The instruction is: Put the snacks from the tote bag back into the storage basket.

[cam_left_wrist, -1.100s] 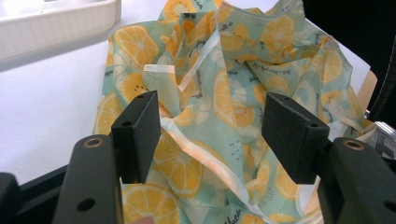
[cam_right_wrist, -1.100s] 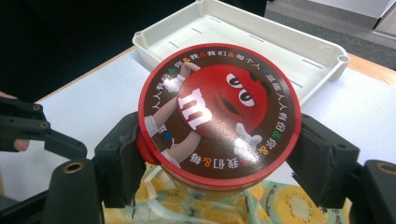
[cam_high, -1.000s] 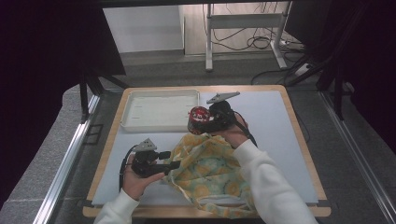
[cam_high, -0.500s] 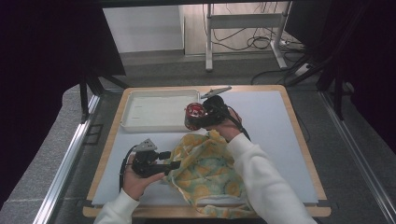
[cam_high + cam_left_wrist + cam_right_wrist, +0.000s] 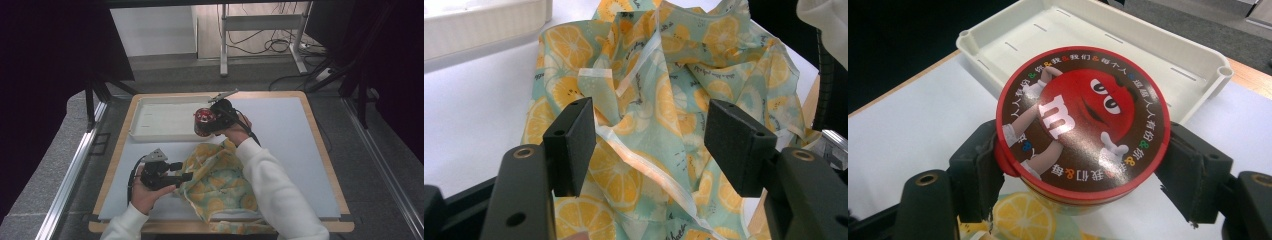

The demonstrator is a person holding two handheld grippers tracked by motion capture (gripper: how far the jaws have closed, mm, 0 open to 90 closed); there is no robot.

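A round candy tub (image 5: 1082,120) with a red cartoon lid is clamped between the jaws of my right gripper (image 5: 1083,172), held above the table near the white tray (image 5: 1128,55). In the high view the tub (image 5: 204,121) hangs at the tray's right end (image 5: 165,119), with my right gripper (image 5: 220,117) behind it. A lemon-print cloth bag (image 5: 220,182) lies crumpled on the white mat. My left gripper (image 5: 186,176) rests at the bag's left edge, its jaws open around folds of the cloth (image 5: 649,125) without pinching them.
The white mat (image 5: 295,145) covers a wooden table with bare room to the right. A metal rail (image 5: 70,175) runs along the left. Cables and a stand's legs (image 5: 260,30) lie on the floor beyond the far edge.
My right gripper has carried the candy tub up and away from the bag toward the tray. The left gripper has stayed at the bag's edge.
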